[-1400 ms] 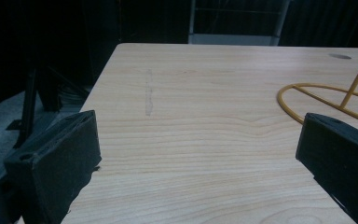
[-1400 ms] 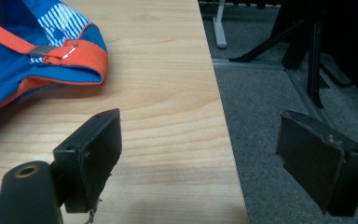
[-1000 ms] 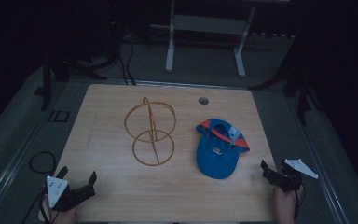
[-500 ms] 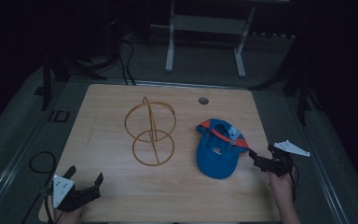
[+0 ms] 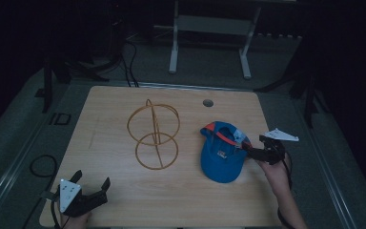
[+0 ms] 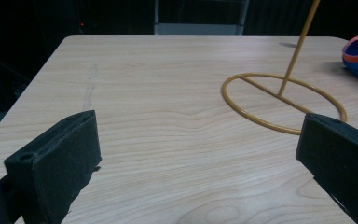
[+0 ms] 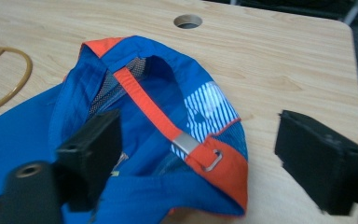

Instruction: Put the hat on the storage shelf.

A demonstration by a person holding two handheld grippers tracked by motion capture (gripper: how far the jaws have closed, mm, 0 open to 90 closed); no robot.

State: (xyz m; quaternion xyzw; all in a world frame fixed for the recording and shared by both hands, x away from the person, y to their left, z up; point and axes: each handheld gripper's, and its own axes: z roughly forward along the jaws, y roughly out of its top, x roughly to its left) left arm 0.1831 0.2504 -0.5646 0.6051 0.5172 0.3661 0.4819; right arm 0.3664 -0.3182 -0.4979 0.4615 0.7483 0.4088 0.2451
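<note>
A blue cap (image 5: 221, 155) with an orange strap lies upside down on the right of the wooden table (image 5: 109, 119). My right gripper (image 5: 249, 150) reaches in at the cap's right edge. In the right gripper view its jaws stand open around the cap's (image 7: 158, 116) rear rim and strap; they have just been closing a little and do not press on it. A yellow wire stand (image 5: 153, 133) made of rings rises at the table's middle. My left gripper (image 5: 93, 183) rests open near the front left corner, with nothing between its jaws (image 6: 196, 140) and the stand's base ring (image 6: 282, 100) beyond.
A round hole (image 5: 208, 102) is cut in the table behind the cap. A white metal frame (image 5: 209, 24) stands on the floor beyond the far edge. A cable loop (image 5: 38, 164) lies left of the table.
My right gripper has moved up and left from the table's right front edge to the cap. The left gripper has stayed about where it was.
</note>
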